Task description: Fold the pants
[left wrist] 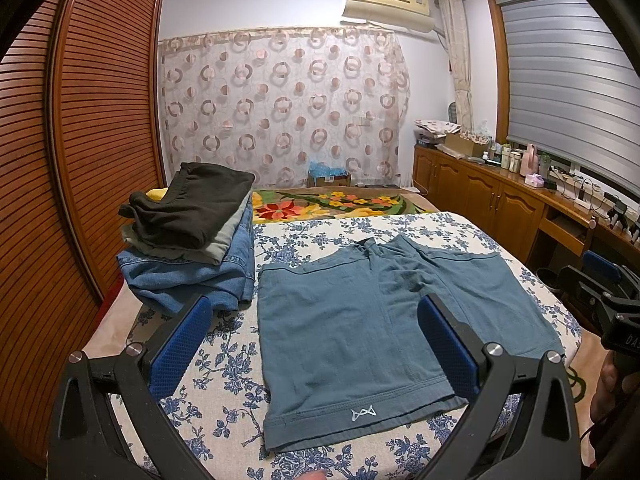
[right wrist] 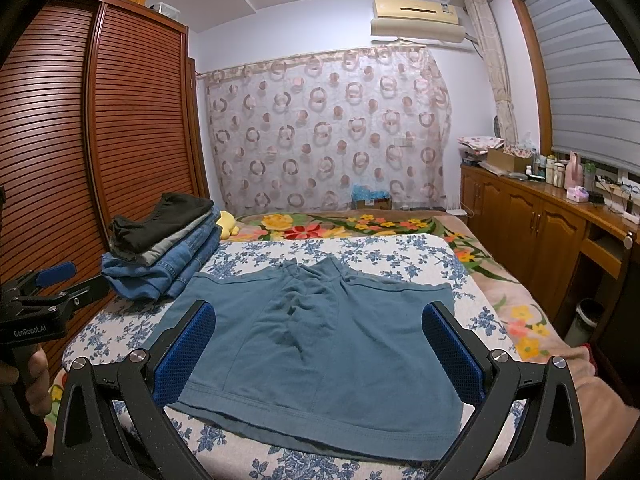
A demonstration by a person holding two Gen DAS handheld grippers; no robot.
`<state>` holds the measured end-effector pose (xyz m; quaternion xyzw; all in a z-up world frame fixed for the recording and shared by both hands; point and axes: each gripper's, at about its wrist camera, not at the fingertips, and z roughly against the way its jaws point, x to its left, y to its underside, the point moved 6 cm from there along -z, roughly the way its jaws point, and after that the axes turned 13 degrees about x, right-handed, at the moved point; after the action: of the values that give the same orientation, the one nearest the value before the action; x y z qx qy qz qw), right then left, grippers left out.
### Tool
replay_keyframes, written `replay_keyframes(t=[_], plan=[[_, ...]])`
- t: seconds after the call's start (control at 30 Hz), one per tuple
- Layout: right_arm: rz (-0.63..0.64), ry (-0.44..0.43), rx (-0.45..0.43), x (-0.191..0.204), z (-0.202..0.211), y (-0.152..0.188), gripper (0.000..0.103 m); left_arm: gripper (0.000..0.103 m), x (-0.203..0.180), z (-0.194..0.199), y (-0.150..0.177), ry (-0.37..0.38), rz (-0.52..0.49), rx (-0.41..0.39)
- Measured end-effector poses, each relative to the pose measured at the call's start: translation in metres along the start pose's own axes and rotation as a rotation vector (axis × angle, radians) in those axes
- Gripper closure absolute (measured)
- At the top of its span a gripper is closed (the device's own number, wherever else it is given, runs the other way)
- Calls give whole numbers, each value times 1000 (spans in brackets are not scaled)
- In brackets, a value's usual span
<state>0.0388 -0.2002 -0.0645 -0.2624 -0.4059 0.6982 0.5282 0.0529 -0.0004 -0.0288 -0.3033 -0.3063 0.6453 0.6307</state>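
A pair of teal-blue shorts (left wrist: 360, 320) lies flat and spread out on the blue-flowered sheet (left wrist: 224, 364), waistband far, leg hems near. They also show in the right wrist view (right wrist: 320, 340). My left gripper (left wrist: 316, 344) is open, hovering above the left leg hem, holding nothing. My right gripper (right wrist: 320, 348) is open above the right leg, holding nothing. The right gripper also shows at the right edge of the left wrist view (left wrist: 596, 292); the left gripper shows at the left edge of the right wrist view (right wrist: 52, 288).
A stack of folded clothes (left wrist: 192, 240), black on top and denim beneath, sits at the bed's far left beside the slatted wardrobe (left wrist: 80, 140). A floral blanket (left wrist: 328, 202) lies beyond the sheet. A wooden cabinet (left wrist: 500, 200) with bottles runs along the right.
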Motion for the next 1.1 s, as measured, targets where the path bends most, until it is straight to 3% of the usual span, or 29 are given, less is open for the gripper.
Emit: replay_keyframes(t=[1.1], plan=[[1, -3, -2, 2, -1, 0, 0, 0, 6, 1, -2, -1, 1, -5]])
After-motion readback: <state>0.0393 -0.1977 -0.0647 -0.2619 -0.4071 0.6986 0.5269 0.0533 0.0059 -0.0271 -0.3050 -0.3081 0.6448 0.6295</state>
